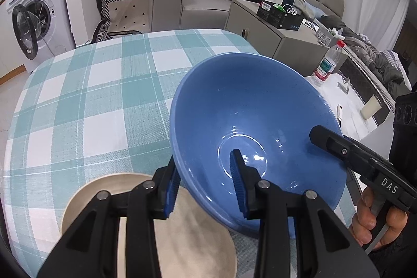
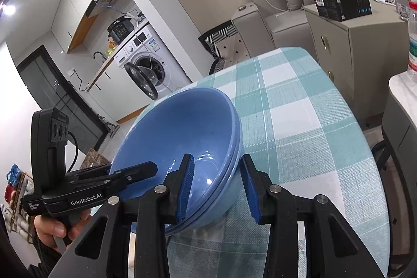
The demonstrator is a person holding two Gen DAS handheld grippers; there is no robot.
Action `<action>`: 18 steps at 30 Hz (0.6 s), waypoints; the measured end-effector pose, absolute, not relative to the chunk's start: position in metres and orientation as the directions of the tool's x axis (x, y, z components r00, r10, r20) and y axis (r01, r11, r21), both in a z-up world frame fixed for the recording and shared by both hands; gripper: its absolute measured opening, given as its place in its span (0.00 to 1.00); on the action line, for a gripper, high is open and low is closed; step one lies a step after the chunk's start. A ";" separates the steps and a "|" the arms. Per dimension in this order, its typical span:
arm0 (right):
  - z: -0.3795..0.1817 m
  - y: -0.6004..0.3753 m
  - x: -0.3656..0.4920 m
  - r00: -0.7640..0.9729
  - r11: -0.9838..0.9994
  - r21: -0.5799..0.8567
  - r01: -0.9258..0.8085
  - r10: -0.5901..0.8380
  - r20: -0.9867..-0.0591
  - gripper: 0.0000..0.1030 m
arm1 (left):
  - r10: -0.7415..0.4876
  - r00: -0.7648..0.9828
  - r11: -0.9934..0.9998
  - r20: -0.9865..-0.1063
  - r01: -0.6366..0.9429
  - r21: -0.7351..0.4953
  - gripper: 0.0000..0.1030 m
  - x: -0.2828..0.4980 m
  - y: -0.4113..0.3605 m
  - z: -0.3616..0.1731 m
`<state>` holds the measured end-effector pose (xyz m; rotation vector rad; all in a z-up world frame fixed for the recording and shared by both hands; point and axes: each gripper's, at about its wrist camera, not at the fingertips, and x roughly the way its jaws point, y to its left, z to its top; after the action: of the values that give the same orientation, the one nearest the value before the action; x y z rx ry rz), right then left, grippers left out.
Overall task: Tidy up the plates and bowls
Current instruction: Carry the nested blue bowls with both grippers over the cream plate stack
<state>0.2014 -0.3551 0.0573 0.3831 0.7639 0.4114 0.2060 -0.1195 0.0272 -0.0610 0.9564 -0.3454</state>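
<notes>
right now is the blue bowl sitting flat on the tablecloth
No, the blue bowl is tilted and lifted, its rim between the fingers of both grippers above the checked tablecloth.

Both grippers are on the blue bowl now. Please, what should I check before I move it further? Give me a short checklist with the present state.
1. Left gripper has the wall of the blue bowl between its fingers, one inside and one outside: ok.
2. Right gripper grips the opposite side the same way: ok.
3. Bowl held level: not ok, it tilts.
4. Beige plate under the left gripper is empty where visible: ok.
5. A single bowl, not two nested: cannot tell; the right wrist view shows a double rim line.
</notes>
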 end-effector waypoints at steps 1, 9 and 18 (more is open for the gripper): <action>0.060 -0.356 0.201 0.654 0.852 0.475 -0.218 0.489 -0.577 0.37 | -0.317 0.529 0.943 -0.787 0.262 -0.203 0.34 0.205 -0.120 0.029; 0.077 -0.356 0.192 0.675 0.849 0.473 -0.234 0.492 -0.550 0.37 | -0.328 0.553 0.940 -0.766 0.268 -0.210 0.34 0.195 -0.116 0.047; 0.086 -0.339 0.183 0.666 0.850 0.454 -0.267 0.503 -0.550 0.37 | -0.319 0.581 0.946 -0.749 0.243 -0.214 0.34 0.180 -0.099 0.055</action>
<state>0.1832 -0.3395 0.0861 0.3523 0.7201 0.4450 0.1799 -0.0989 0.0548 -0.0917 0.8921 -0.3292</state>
